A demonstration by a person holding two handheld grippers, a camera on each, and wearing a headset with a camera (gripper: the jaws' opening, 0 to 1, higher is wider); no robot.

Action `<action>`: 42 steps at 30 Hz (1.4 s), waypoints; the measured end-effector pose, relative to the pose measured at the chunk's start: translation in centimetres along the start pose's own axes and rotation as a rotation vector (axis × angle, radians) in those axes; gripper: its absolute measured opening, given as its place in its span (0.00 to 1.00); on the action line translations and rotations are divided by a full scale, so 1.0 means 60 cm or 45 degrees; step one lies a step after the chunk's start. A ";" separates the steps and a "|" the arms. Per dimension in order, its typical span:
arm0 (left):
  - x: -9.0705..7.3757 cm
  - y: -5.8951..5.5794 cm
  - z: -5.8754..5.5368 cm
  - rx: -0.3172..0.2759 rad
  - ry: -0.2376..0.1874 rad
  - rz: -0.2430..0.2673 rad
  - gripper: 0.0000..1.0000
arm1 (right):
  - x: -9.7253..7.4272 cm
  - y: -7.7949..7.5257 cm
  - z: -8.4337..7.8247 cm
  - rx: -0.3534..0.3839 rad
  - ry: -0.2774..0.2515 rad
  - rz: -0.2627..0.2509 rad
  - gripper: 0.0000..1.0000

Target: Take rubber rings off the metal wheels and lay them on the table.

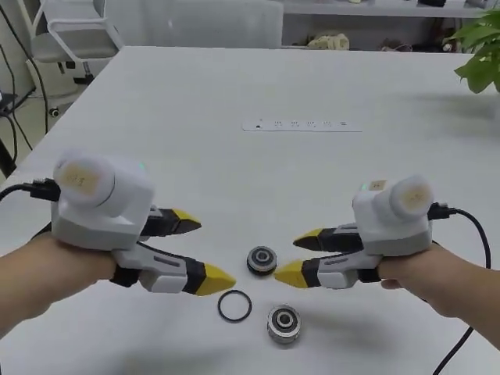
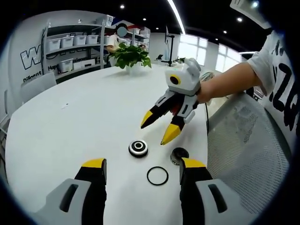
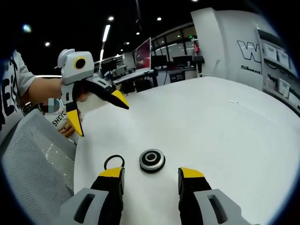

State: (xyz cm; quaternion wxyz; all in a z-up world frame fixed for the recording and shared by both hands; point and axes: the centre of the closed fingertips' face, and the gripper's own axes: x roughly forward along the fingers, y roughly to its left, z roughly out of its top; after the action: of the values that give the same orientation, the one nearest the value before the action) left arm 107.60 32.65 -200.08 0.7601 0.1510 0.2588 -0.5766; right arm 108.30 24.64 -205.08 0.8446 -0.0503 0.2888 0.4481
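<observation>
Rubber ring [image 1: 234,305] lies flat and loose on the white worktop [image 1: 234,117], off any wheel. It sits between the two metal wheels and touches neither. The far wheel [image 1: 262,260] has a dark outer rim; the near wheel [image 1: 283,323] shows a grey metal rim.

In the head view the ring is just below and right of the left tongs [image 1: 216,252], not touching them. The far wheel sits between the left tongs and the right tongs [image 1: 287,256], close to the right tips. Contact there cannot be told.

Left tongs are spread wide and hold nothing. In the left gripper view the ring [image 2: 157,176] lies between the jaws, ahead of them. Right tongs are parted, gripping nothing. In the right gripper view the far wheel [image 3: 152,160] lies just ahead of the gap, with the ring [image 3: 114,161] to its left.
</observation>
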 end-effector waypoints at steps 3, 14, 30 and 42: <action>0.006 0.005 -0.002 -0.008 0.007 -0.003 0.61 | 0.003 -0.001 -0.002 -0.005 0.003 0.002 0.44; 0.029 0.007 0.003 -0.028 0.006 -0.026 0.59 | 0.012 -0.003 -0.009 -0.024 0.022 0.012 0.44; 0.068 0.004 0.002 -0.037 0.027 -0.082 0.52 | 0.019 0.000 -0.015 -0.055 0.038 0.020 0.43; 0.093 0.002 0.001 -0.037 0.032 -0.099 0.42 | 0.020 0.001 -0.020 -0.044 0.038 0.023 0.42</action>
State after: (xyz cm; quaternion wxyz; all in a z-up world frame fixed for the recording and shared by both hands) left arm 108.88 28.20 -203.17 0.7360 0.1369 0.2825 -0.5998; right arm 108.25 25.15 -206.67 0.8351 -0.0690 0.2939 0.4599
